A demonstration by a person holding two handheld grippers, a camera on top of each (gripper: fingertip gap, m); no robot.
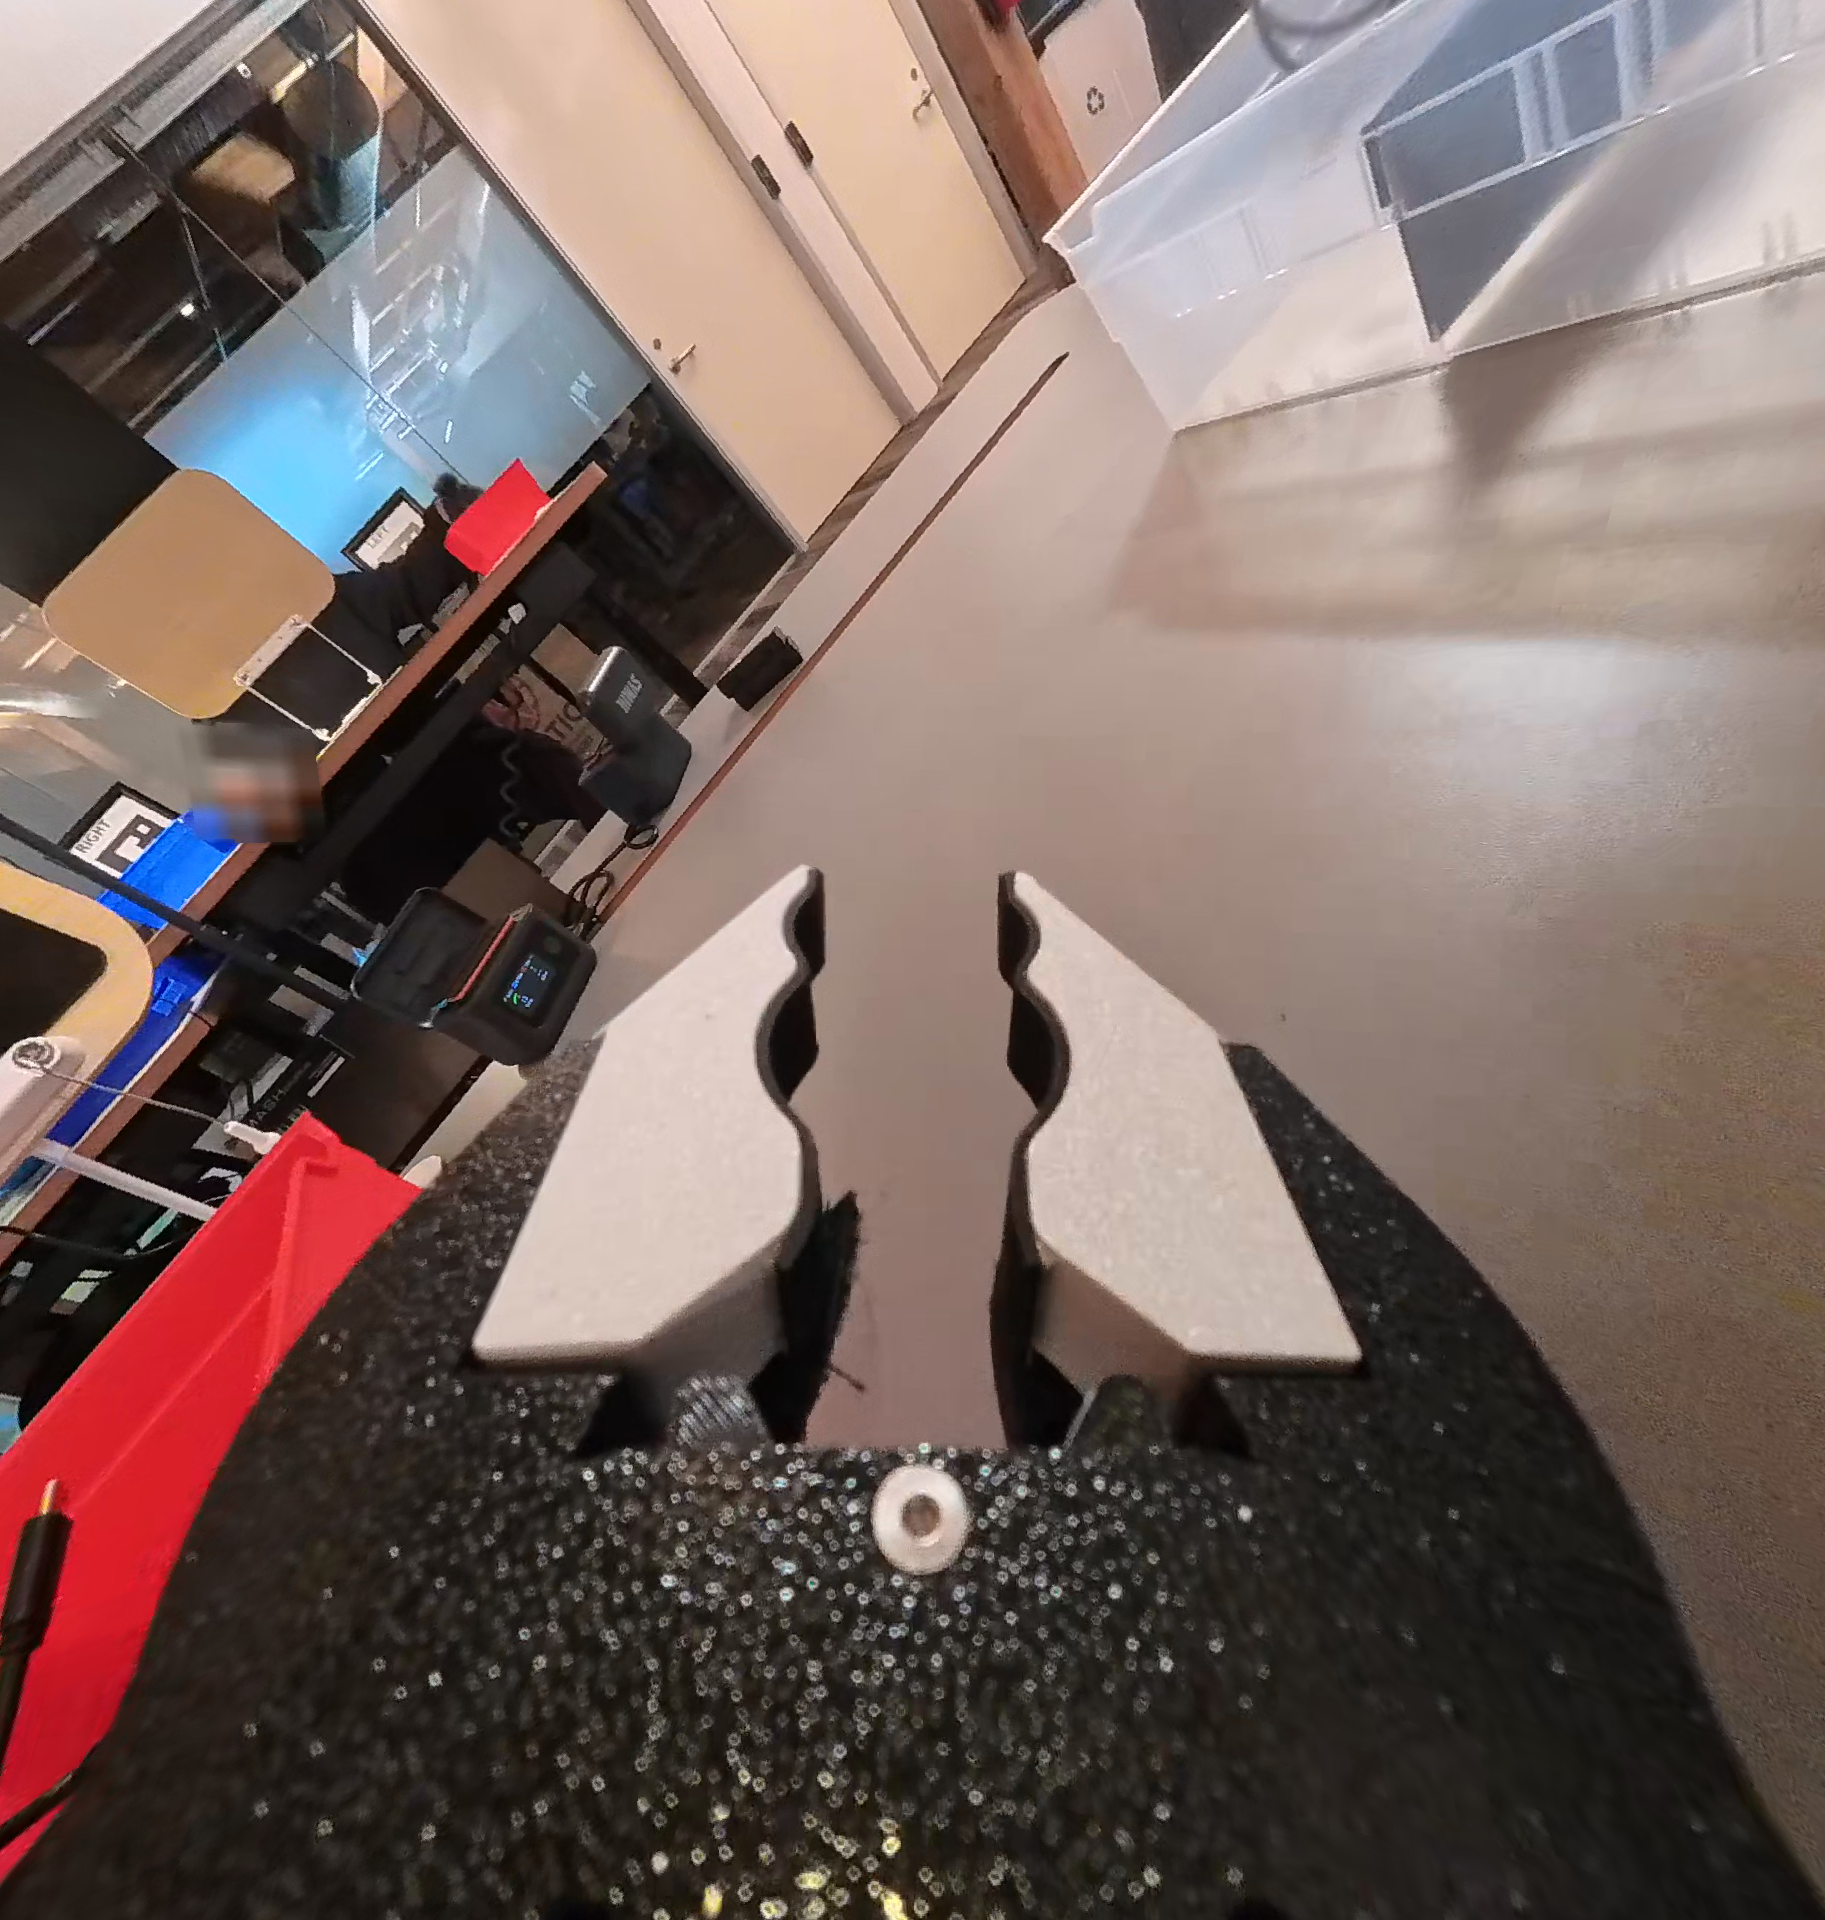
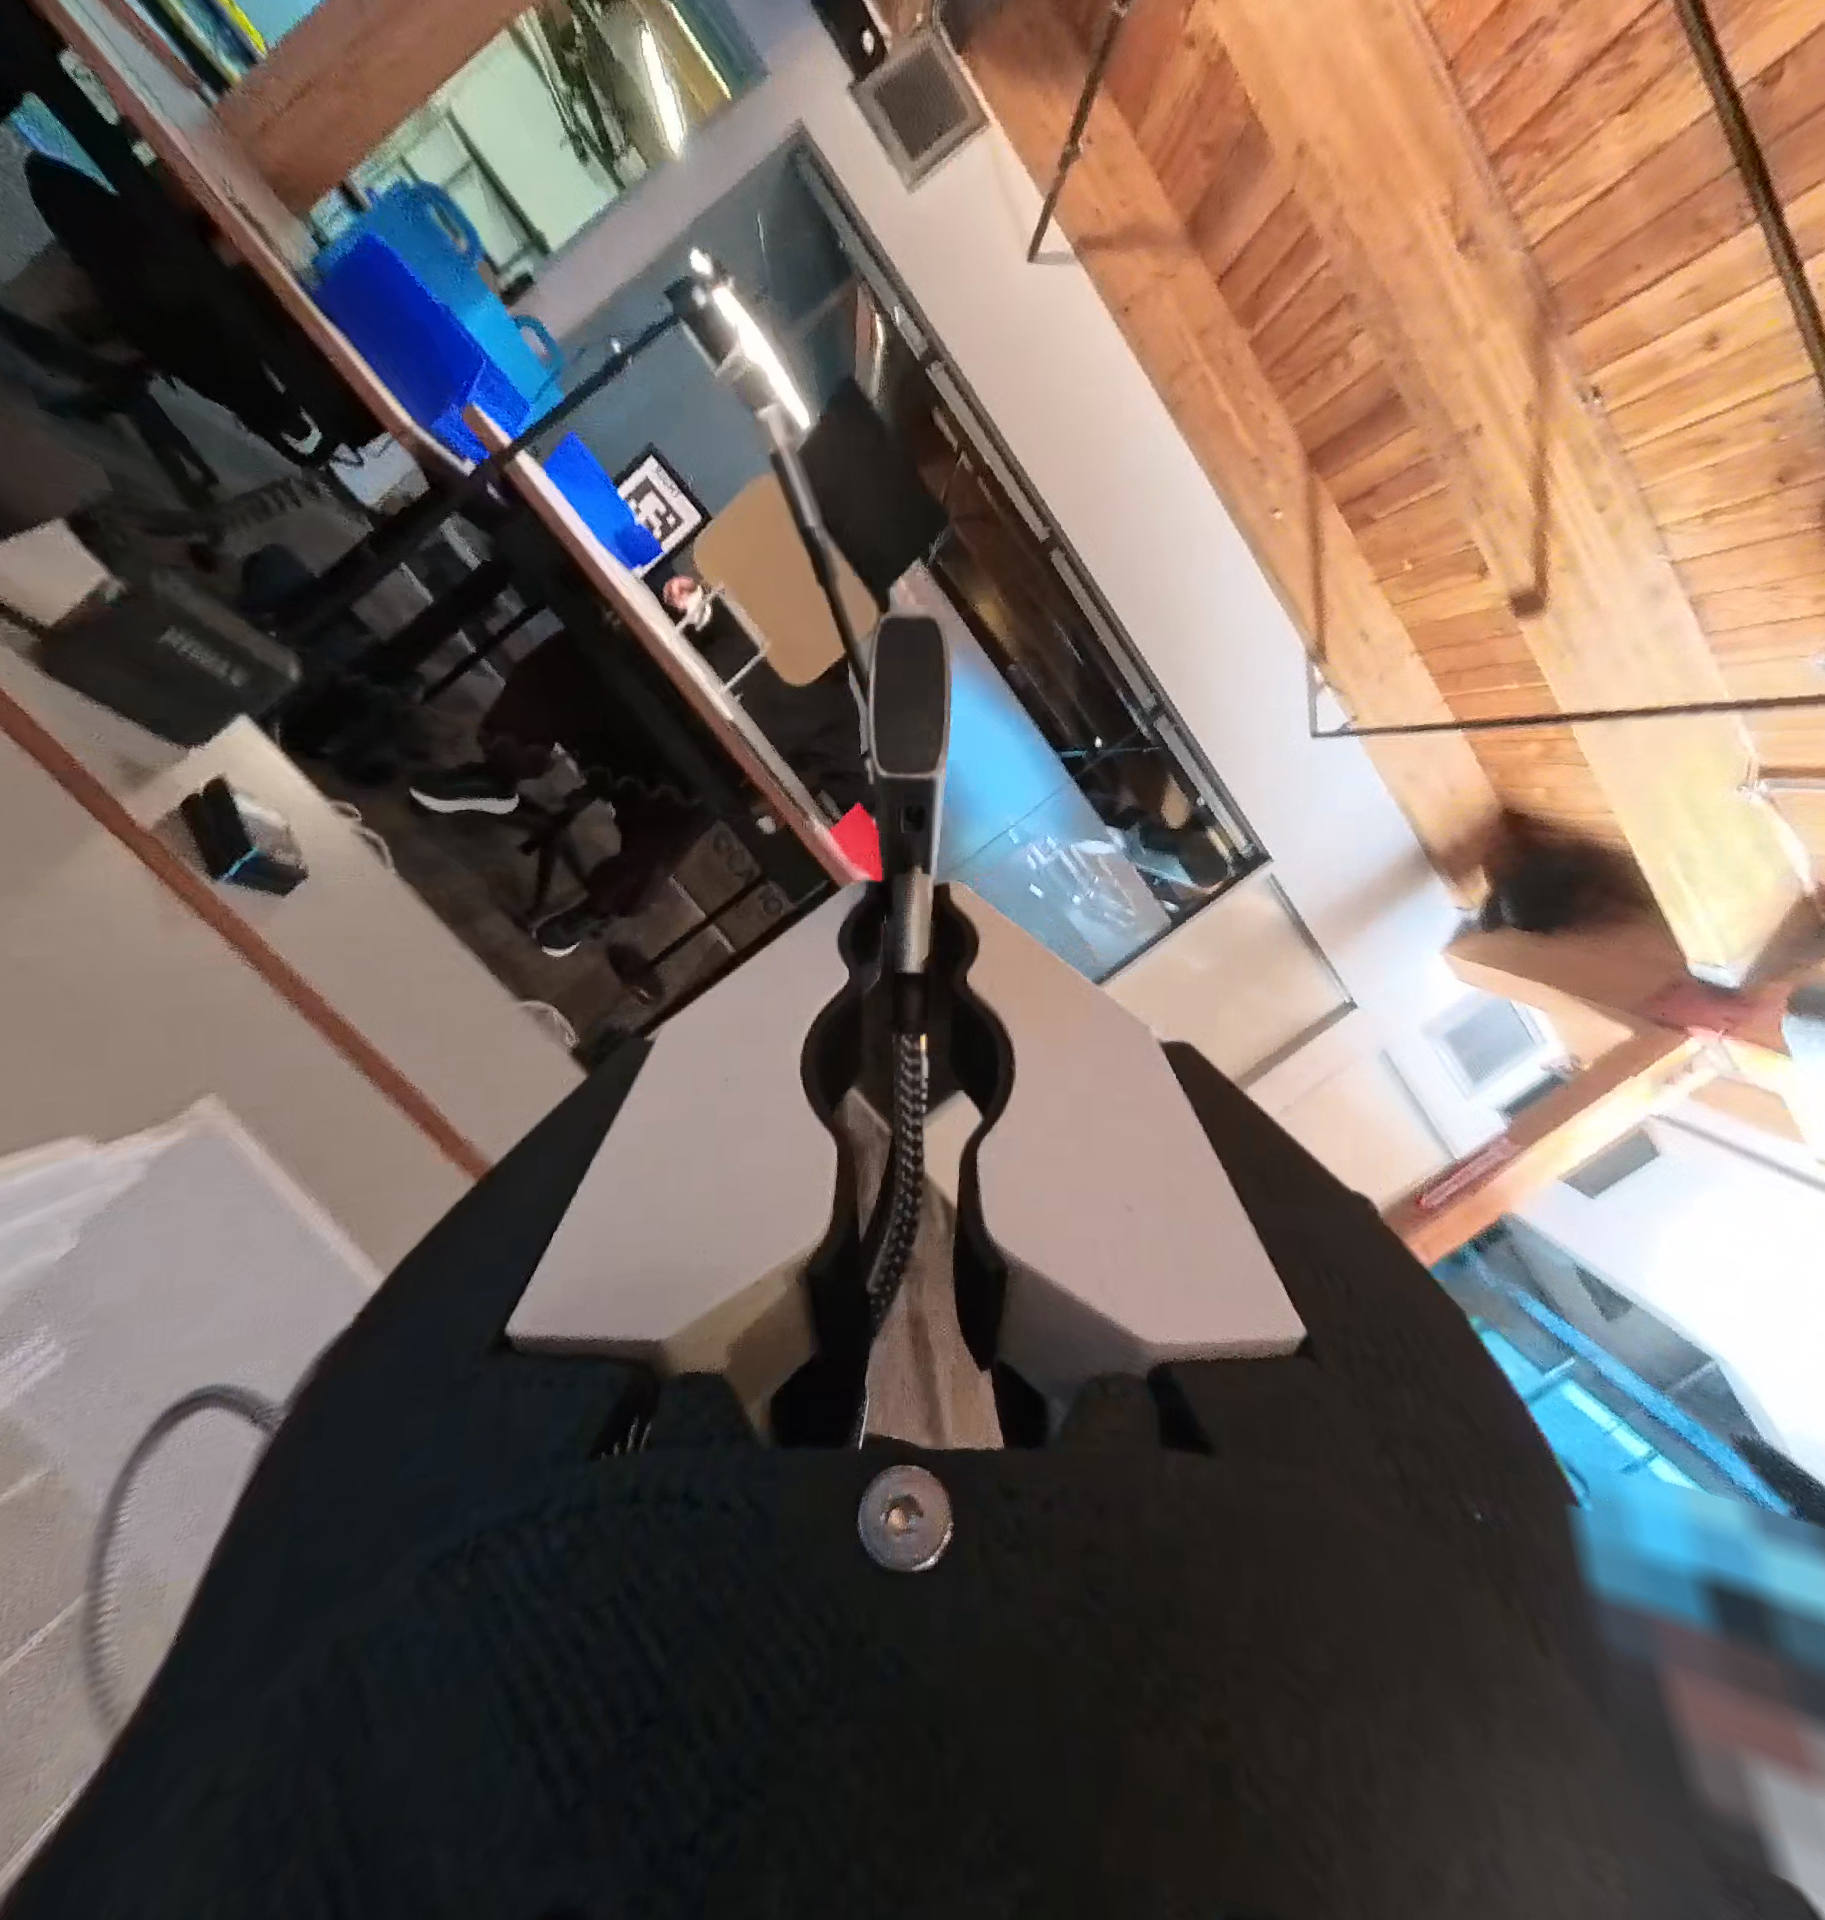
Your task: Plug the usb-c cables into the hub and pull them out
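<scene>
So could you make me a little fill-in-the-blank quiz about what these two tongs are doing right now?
1. The left tongs are open and hold ____.
2. The right tongs are shut on the hub's braided ____.
3. The hub sticks out beyond the right tongs, lifted in the ____.
4. The loose black usb-c cable lies against a bin coloured ____.

Missing words: nothing; cable; air; red

Lower left of the left wrist view: a thin black cable with a gold-tipped plug [image 1: 25, 1590] over a bright red plastic bin [image 1: 160, 1403]. Pale grey fingers [image 1: 669, 1143], glossy grey-beige surface [image 1: 1407, 831]. Right wrist view centre: a black-and-silver braided cable [image 2: 903, 1164].
</scene>
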